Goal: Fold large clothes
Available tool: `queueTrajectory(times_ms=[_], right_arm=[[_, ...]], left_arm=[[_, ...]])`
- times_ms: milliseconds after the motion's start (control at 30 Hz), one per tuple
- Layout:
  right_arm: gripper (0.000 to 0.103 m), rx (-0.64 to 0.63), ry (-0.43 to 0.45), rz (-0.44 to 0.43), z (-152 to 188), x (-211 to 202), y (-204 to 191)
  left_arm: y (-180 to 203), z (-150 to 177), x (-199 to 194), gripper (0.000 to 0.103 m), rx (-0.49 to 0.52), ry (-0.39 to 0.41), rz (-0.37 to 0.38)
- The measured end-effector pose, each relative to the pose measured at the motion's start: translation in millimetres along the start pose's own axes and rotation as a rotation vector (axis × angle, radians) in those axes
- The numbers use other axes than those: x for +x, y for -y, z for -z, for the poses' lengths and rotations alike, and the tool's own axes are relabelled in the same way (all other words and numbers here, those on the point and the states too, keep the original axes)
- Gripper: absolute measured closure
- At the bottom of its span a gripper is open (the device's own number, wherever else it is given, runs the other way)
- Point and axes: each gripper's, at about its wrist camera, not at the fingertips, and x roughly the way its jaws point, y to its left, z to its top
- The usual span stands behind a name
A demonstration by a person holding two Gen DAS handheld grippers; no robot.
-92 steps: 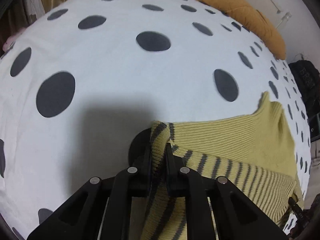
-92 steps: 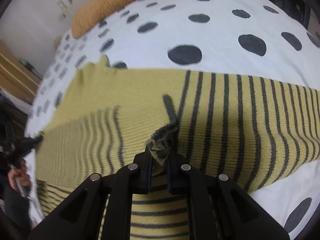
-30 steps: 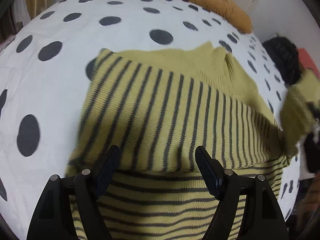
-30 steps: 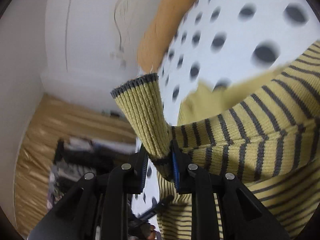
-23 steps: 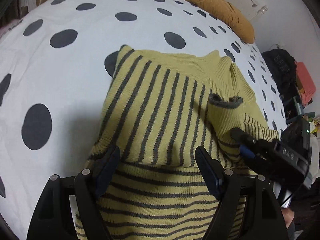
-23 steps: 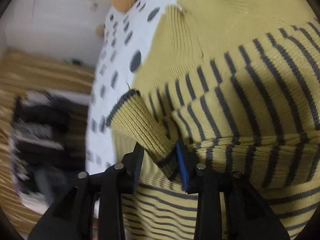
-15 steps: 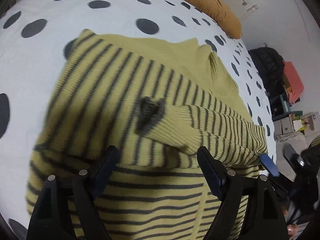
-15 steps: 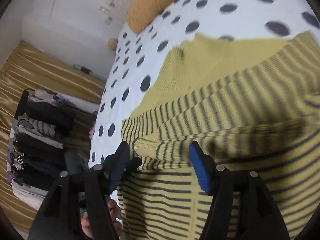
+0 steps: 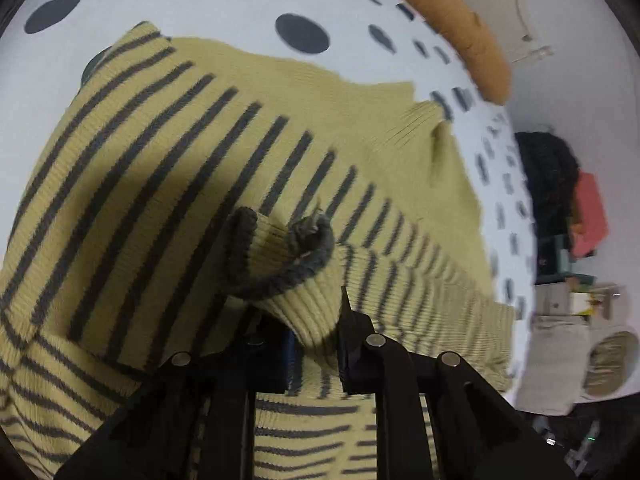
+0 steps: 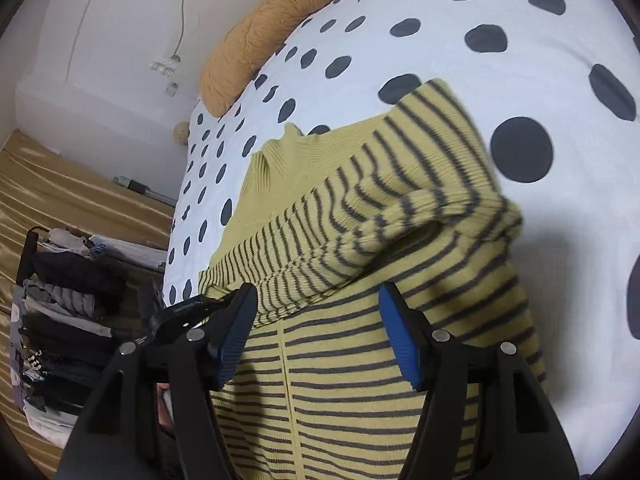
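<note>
Left wrist view alone shows the grip: the left gripper (image 9: pixel 316 344), jaws just closed in, is clamped on the grey-edged sleeve cuff (image 9: pixel 280 256), which stands up between its fingers over the sweater's middle. Right wrist view alone shows the right gripper (image 10: pixel 316 332) with jaws spread wide and nothing held, hovering above the sweater's lower body, blue pads clear of the knit. The yellow striped sweater (image 10: pixel 360 280) lies on the white dotted bedspread (image 10: pixel 520 20), both sleeves folded across its chest, collar pointing towards the orange pillow (image 10: pixel 260 36) at the bed's far end. Beside the bed, right view: a white wall, golden curtain fabric (image 10: pixel 60 192), and a rack of folded clothes (image 10: pixel 60 300). Left view: a dark bag (image 9: pixel 548 168) past the bed's edge
</note>
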Motion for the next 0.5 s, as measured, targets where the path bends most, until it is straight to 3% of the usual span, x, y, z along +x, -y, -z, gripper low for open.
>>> queueTrajectory(times_ms=[67,167,233,400,467,500], right_arm=[[0.039,0.004,0.021,0.001,-4,-8,4],[0.039,0.000,0.056,0.020,-11,-16,5],[0.039,-0.002,0.074,0.017,-16,-17,3],[0.039,-0.029,0.060,0.027,-22,8,-11],[0.039,-0.082,0.007,-0.017,-19,33,-32],[0.039,-0.101,-0.012,-0.031,-17,42,-40]], left_arm=[[3,-11,-21,0.088,0.037,0.056,0.012],[3,-36,-75,0.088,0.081,0.224,0.076],[-5,-51,-91,0.087,0.099,0.268,0.041],[-62,-60,-38,0.074,0.101,-0.002,-0.107],[-86,-54,-46,0.070,0.039,0.015,0.007],[-95,-53,-55,0.068,-0.004,0.033,0.030]])
